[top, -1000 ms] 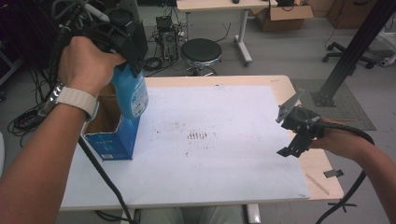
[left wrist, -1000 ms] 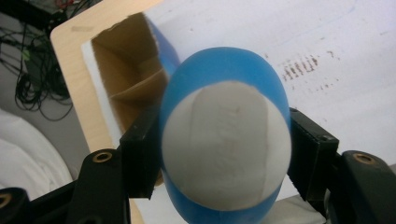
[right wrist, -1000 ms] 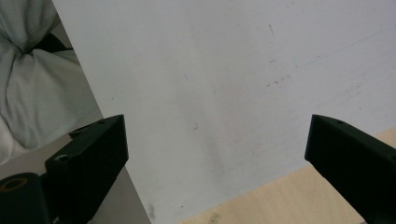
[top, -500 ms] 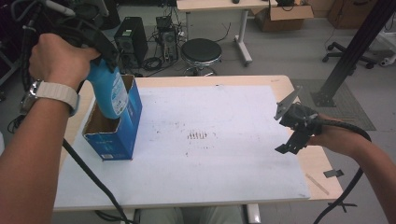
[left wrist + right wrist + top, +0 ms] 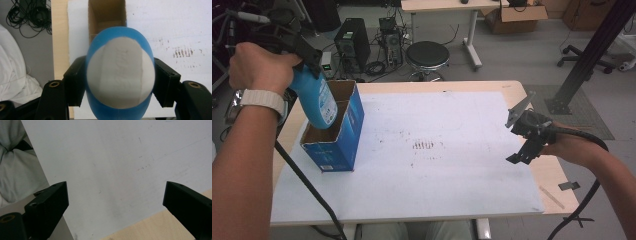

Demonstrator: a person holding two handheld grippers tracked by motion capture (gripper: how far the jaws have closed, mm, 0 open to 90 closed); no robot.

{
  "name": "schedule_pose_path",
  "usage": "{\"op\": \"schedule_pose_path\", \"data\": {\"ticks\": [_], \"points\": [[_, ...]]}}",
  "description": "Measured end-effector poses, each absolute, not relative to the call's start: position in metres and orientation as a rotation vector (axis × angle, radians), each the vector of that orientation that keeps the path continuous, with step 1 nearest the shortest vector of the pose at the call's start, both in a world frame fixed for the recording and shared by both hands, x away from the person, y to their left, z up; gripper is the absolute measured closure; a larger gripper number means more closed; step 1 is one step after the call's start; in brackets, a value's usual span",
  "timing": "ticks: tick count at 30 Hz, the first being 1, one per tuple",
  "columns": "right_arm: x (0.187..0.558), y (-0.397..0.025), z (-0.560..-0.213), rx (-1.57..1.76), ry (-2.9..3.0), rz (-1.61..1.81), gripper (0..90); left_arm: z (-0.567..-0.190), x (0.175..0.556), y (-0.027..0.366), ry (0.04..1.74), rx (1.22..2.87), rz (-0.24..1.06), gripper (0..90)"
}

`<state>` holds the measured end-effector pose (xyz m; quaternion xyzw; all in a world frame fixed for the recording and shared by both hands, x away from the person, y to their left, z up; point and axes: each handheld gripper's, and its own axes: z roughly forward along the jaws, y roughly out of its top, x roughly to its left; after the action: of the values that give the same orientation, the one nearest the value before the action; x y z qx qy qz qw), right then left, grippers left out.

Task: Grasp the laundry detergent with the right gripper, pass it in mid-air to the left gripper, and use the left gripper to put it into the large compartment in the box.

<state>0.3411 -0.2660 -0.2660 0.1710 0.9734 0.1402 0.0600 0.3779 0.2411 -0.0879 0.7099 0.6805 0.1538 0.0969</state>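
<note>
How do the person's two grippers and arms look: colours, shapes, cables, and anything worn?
Both grippers are black, each with two blocky jaws that carry small round screw holes. The left gripper trails a black cable toward the table edge. The right gripper bears a grey three-cornered plate on top and trails a thick black cable too. Both forearms are bare, without sleeves; the left wrist wears a watch with a white strap.

High view looks down and forward over the tabletop from afar. Left gripper view stares straight down, close above its tongs; right gripper view likewise, both sharing the white sheet.
</note>
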Motion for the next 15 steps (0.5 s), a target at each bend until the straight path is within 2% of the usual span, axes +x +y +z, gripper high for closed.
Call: {"op": "schedule_pose_path", "data": {"ticks": [15], "points": [[0.344,-0.266,-0.271,0.536,2.949,0.416,6.1,-0.133,0.391,0.252,2.04,2.094,0.459,38.2]]}}
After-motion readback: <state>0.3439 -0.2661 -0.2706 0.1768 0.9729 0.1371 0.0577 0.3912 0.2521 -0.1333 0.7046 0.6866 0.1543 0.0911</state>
